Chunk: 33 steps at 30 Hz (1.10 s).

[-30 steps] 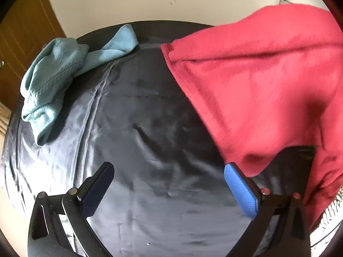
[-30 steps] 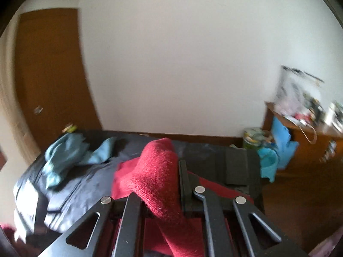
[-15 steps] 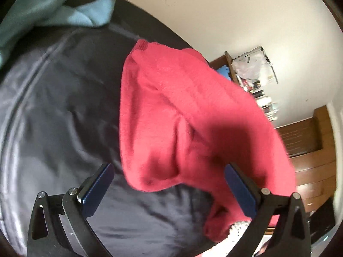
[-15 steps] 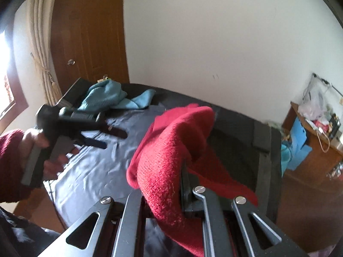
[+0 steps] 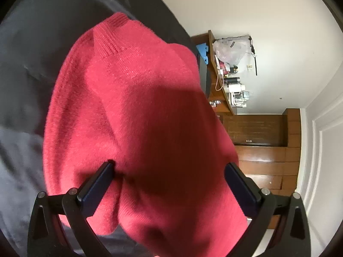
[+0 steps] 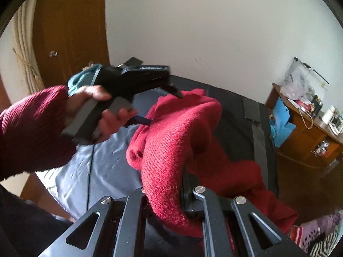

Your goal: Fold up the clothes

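the right claw (image 6: 165, 194) is clamped on a fold of the red sweater (image 6: 178, 141), which bunches up between its jaws and drapes away ahead and to its right, hanging above the dark sheet (image 6: 103, 167). ahead and to the left of this claw, a hand (image 6: 96, 109) in a dark red sleeve (image 6: 32, 128) holds the left claw (image 6: 165, 105), whose tips reach the far upper edge of the sweater; one tip lies over the cloth and the other pokes in beside it.

from the left wrist view, the left claw (image 5: 169, 173) stands with its jaws spread wide, and the sweater (image 5: 133, 111) fills the gap between them and bulges toward the camera. its left finger (image 5: 96, 184) presses against the cloth; the right finger (image 5: 240, 186) sits at the sweater's edge. a ribbed hem shows at the far end of the sweater, past the claw. the sheet (image 5: 27, 64) lies behind and to the left.

a teal garment (image 6: 79, 81) peeks out behind the hand. a cluttered wooden desk (image 6: 308, 132) stands far to the right.
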Motion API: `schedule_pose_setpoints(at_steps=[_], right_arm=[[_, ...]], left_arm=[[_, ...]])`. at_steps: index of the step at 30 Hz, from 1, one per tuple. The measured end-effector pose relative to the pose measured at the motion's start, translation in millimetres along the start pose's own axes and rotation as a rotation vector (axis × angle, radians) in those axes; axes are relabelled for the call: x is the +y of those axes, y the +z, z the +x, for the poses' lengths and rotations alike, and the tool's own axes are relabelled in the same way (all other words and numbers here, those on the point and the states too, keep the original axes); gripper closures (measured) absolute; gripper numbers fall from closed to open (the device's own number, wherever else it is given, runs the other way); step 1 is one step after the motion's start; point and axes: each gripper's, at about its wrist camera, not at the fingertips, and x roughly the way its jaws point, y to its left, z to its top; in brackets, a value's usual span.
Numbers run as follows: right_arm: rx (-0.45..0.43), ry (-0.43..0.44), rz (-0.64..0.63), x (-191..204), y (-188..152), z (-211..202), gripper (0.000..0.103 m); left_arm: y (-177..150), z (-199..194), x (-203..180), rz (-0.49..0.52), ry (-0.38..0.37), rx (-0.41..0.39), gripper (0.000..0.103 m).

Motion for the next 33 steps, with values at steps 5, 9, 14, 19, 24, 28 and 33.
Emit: schedule_pose_setpoints(at_steps=[5, 9, 14, 19, 24, 28, 33], right_arm=[[0.05, -0.02, 0.003, 31.5, -9.5, 6.9, 0.093], [0.092, -0.003, 0.007, 53.3, -14.5, 16.5, 0.093], [0.162, 0.087, -0.028, 81.0, -22.6, 28.7, 0.092], [0.257, 0.22, -0.153, 102.5, -43.6, 51.8, 0.091], [0.3, 0.306, -0.089, 81.0, -64.7, 68.8, 0.082], [0.294, 0.366, 0.007, 61.2, -83.0, 51.9, 0.056], [0.252, 0.4, 0.12, 26.6, -95.5, 16.6, 0.053]], left_arm=[[1.8, -4.4, -9.9, 0.103, 0.001, 0.055, 0.038], [4.6, -24.8, 3.3, 0.126, -0.017, 0.086, 0.093], [-3.3, -73.6, 3.2, 0.215, -0.039, 0.034, 0.098], [-24.0, -104.7, -3.6, 0.307, 0.149, -0.053, 0.092], [-55.4, -102.2, -8.1, 0.339, 0.261, -0.092, 0.022], [-87.0, -88.9, -13.9, 0.41, 0.311, -0.048, 0.022], [-123.5, -68.1, -23.5, 0.484, 0.378, -0.018, 0.022]])
